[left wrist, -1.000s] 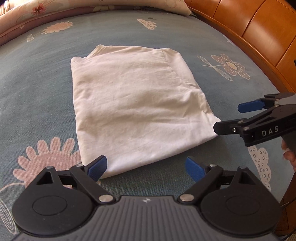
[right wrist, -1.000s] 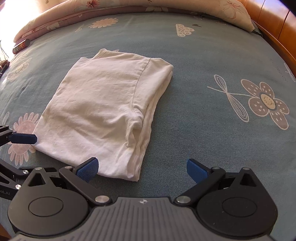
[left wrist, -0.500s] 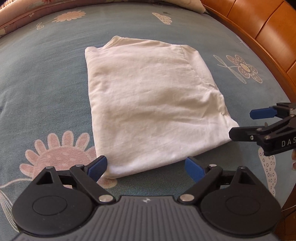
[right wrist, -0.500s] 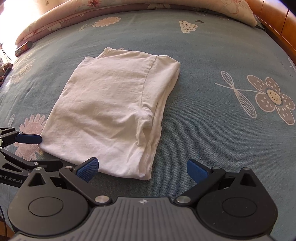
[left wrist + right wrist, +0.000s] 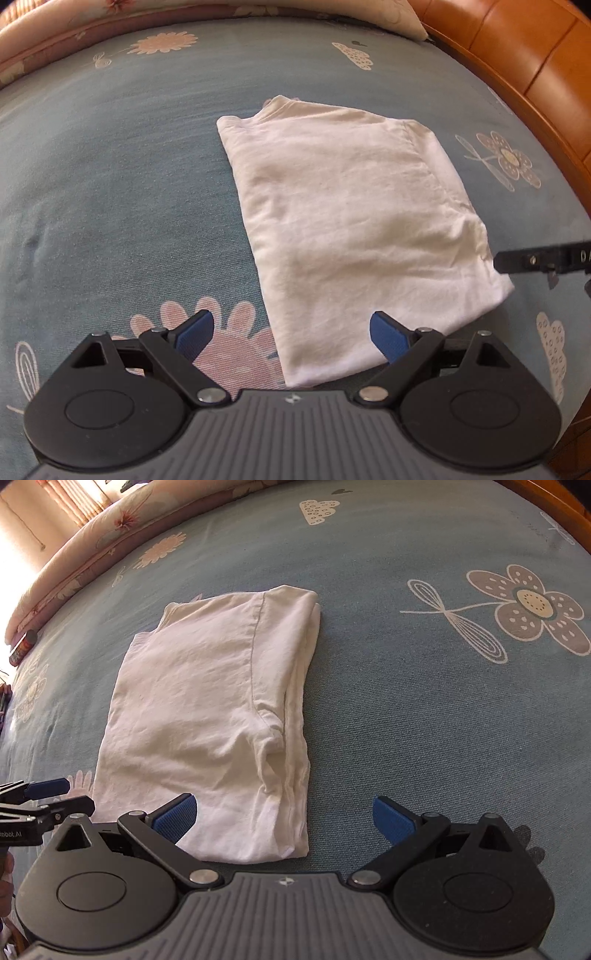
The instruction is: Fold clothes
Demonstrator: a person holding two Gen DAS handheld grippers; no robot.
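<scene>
One white garment, folded into a rough rectangle, lying flat on blue-grey flowered bedding, near its middle. Judged light, soft and limp: thin knit, several layers stacked, likely to sag and slide apart if lifted by one corner alone. Not slippery against the woven sheet, not fragile. Seam line and bunched sleeve fold visible along right edge in right wrist view; layers loosest there. Best hold judged at the two near corners, pinching all layers together, one corner per gripper, so the stack lifts evenly for a further fold.

Left gripper: jaws spread wide, nothing between pads; near left corner of garment lying between and below the fingers, not pinched. Right gripper: jaws likewise wide apart, empty; near right corner of garment just beyond its left finger, untouched.

Writing: partial white letters "DA" on the right gripper body at right edge of left wrist view; partial text ending "bot.AI" on the left gripper at left edge of right wrist view. No label readable on garment.

Surroundings: floral quilt rolled along far edge; orange wooden bed frame at far right.
</scene>
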